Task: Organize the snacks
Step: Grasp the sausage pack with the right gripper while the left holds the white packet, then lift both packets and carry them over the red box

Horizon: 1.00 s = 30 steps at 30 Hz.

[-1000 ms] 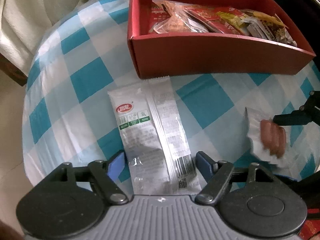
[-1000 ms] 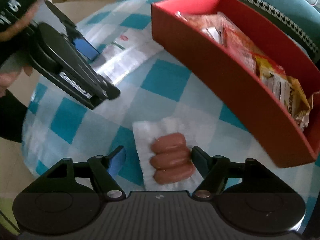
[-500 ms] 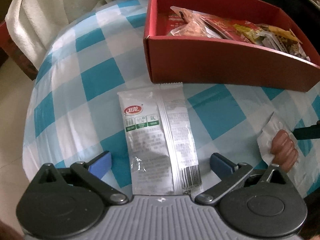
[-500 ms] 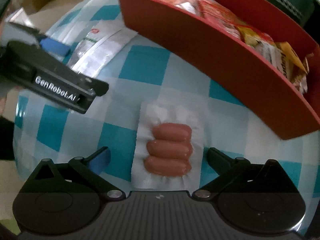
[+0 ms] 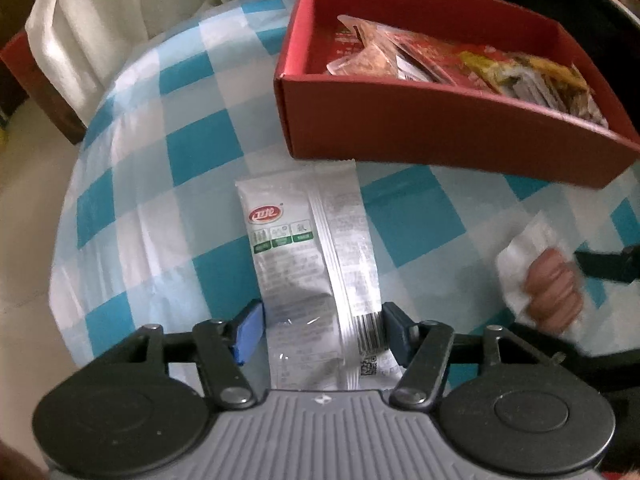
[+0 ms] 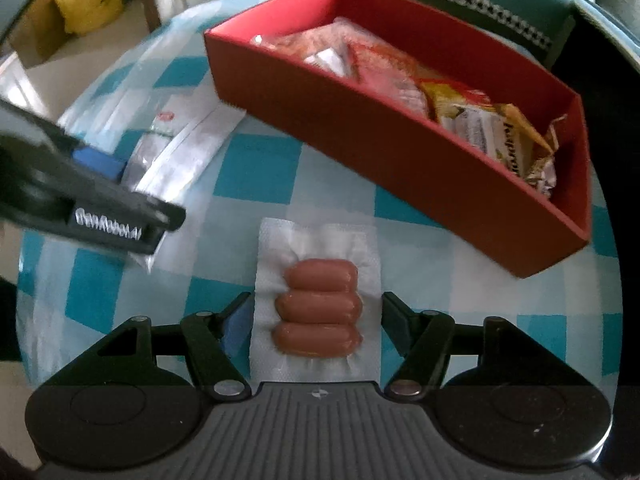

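Pointing steeply down at the checked tablecloth, my left gripper straddles the near end of a long white snack packet. Its jaws have just been closing, and the blue pads now sit right at the packet's two edges; I cannot tell whether they press on it yet. The packet lies flat, its far end just short of the red box's near wall. That box already holds a heap of red and yellow wrapped snacks.

My right gripper hangs over a clear vacuum pack of three small sausages lying flat on the cloth, near the box. Its jaws have also just been closing, with the pack between them, but both fingers stand clear of the wrapper's edges, so nothing is gripped.
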### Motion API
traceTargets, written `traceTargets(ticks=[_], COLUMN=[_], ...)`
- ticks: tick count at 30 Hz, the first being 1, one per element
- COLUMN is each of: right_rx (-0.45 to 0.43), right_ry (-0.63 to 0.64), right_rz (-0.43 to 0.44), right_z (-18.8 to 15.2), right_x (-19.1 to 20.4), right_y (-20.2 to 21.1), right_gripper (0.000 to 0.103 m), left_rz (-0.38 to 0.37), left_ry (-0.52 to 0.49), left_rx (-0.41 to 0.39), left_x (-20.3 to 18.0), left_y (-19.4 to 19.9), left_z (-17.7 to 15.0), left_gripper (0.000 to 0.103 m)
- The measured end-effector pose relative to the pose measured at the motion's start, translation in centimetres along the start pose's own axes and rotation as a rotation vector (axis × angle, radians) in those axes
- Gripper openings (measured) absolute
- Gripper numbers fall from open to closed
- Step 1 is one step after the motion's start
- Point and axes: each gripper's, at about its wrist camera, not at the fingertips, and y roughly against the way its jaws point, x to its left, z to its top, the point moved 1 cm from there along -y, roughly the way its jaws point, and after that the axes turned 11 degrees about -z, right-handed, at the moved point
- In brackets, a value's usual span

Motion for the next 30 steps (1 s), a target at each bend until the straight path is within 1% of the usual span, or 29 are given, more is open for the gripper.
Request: traceTargets(ticks=[2, 3, 7, 10, 13, 17, 19, 22, 24, 25, 26, 28, 30], right_rx=[-0.016, -0.026, -0.058, -0.078, -0.099, -0.123, -0.13, -0.146, -0.158, -0.163, -0.168, -0.173, -0.167], right_ry=[-0.015, -0.023, -0.055, -0.068, -0.081, -0.103, -0.114, -0.129, -0.136, -0.14, -0.144, -0.149, -0.161], right_rz=[-0.009, -0.009, -0.004, -0.01, -0.015, -0.03, -0.044, -0.039, -0.036, -0.034, -0.035, -0.037, -0.043], right_z=[0.0, 0.0, 0.3, 0.5, 0.8, 1.0, 1.2, 1.4, 1.6, 1.7, 1.7, 1.8, 1.9], right_x=[-0.2, -0.4, -0.9, -1.2, -1.6, -2.2, -2.5, -2.8, -3.0, -3.1, -3.1, -3.3, -3.7], right_y=[0.7, 1.0, 2.0, 2.4, 3.0, 3.5, 3.7, 4.1, 4.4, 4.5, 4.7, 4.8, 4.7], right_gripper=[0.074, 0.074, 0.074, 0.074, 0.074, 0.074, 0.074, 0.074, 0.074, 0.074, 0.074, 0.074, 0.074], left_rz=[-0.021, -0.03, -0.029, -0.01, -0.016, 0.005, -0.001, -0.023, -0.028, -0.028, -0.033, -0.039, -0.016], left_ry=[0.013, 0.015, 0.004, -0.012, -0.021, -0.061, -0.068, -0.068, -0.077, -0.083, -0.086, -0.094, -0.092], left_rx=[0.0, -0.001, -0.018, -0.046, -0.081, -0.129, -0.14, -0.15, -0.167, -0.175, -0.179, -0.175, -0.157], left_x=[-0.1, -0.1, -0.6, -1.3, -1.7, -2.6, -2.9, -3.1, -3.4, -3.5, -3.6, -3.8, -3.7], left_y=[0.2, 0.4, 0.9, 1.6, 2.4, 3.4, 3.7, 4.1, 4.5, 4.7, 4.8, 4.9, 4.4], left_z=[-0.2, -0.3, -0.6, -0.6, -0.3, 0.2, 0.4, 0.7, 0.8, 0.9, 1.0, 1.1, 1.2], left_gripper=[0.05, 0.05, 0.047, 0.046, 0.046, 0.046, 0.046, 0.044, 0.042, 0.033, 0.029, 0.029, 0.029])
